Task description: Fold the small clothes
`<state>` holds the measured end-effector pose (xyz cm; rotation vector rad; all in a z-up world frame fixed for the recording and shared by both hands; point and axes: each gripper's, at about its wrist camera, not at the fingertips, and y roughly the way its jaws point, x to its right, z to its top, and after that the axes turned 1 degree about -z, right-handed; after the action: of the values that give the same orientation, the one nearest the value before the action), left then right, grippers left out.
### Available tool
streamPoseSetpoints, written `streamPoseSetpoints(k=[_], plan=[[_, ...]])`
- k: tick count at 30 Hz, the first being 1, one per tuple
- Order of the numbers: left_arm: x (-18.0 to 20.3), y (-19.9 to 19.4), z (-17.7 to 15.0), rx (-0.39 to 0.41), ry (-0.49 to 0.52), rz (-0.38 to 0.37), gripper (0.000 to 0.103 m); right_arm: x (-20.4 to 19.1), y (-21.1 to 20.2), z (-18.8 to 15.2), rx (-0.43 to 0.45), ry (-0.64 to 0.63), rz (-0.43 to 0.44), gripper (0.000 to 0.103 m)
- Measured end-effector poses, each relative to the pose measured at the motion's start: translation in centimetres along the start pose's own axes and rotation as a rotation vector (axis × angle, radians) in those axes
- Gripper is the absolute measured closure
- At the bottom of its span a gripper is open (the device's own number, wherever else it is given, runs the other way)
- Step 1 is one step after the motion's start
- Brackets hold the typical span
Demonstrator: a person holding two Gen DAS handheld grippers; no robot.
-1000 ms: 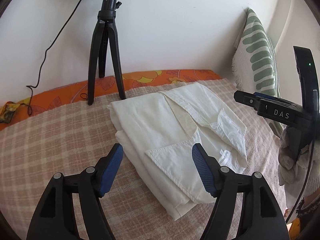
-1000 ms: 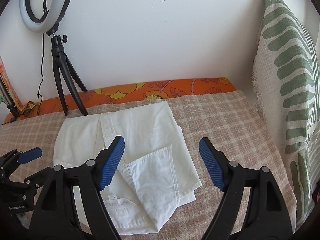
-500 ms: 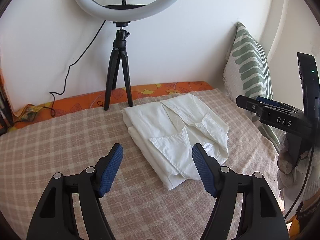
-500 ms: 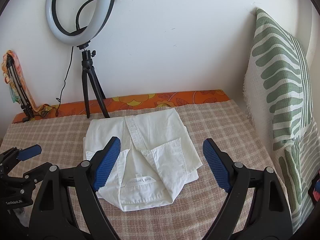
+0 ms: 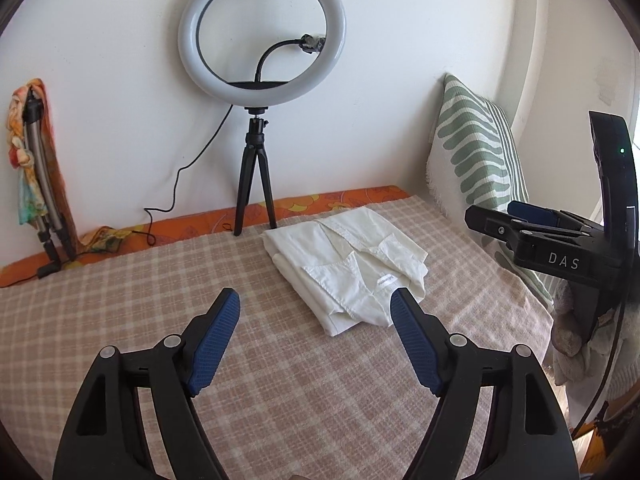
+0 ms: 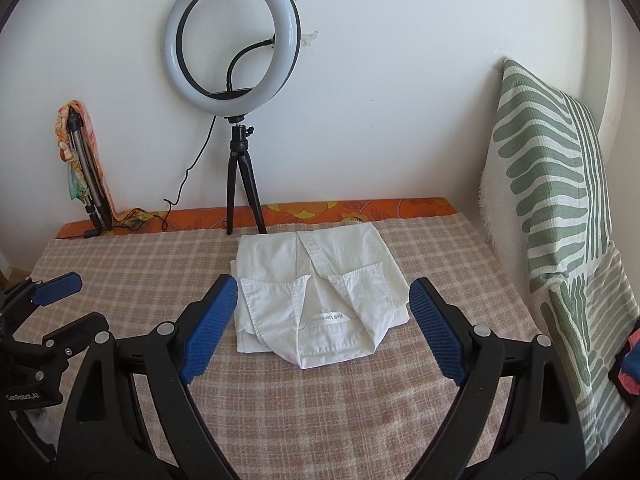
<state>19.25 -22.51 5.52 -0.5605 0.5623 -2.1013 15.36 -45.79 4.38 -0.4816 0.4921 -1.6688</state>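
Progress: we see a white shirt (image 6: 316, 288) folded on the checked bedspread (image 6: 320, 400); seemingly finished | left claw (image 5: 315, 312) wide open, empty; right claw (image 6: 322, 300) likewise

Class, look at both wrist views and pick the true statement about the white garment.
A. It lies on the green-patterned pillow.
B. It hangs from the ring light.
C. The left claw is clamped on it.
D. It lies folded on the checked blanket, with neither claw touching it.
D. The white garment lies folded flat on the checked blanket, while the left claw and right claw are both open and held clear of it.
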Motion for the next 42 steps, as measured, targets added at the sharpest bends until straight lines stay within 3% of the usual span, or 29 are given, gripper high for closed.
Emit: streamPoseSetpoints(k=[12, 20, 26, 28, 35, 42], plan=[[0.2, -5.2, -3.8, 0.063, 0.033, -0.009, 0.022, -3.5, -6.0, -4.0, 0.089, 0.034, -0.036, 0.001], [0.5, -7.3, -5.6, 0.102, 0.082, 0.017, 0.022, -4.1, -6.6, -6.4, 0.082, 0.084, -0.058, 0.000], [1.2, -8.3, -6.3, 0.128, 0.148, 0.051, 0.014, -4.3, -7.1, -7.1, 0.092, 0.104, -0.058, 0.000], [1.4, -8.5, -6.6, 0.134, 0.157, 0.072, 0.000, -4.5, -7.2, -7.3, 0.094, 0.104, -0.054, 0.000], [1.7, -9.3, -7.6, 0.146, 0.171, 0.129, 0.000, -5.1, -7.9, -8.3, 0.100, 0.090, -0.059, 0.000], [2.0, -9.4, -8.2, 0.121, 0.178, 0.127, 0.000, -5.5, -8.4, -8.3, 0.127, 0.071, -0.063, 0.000]])
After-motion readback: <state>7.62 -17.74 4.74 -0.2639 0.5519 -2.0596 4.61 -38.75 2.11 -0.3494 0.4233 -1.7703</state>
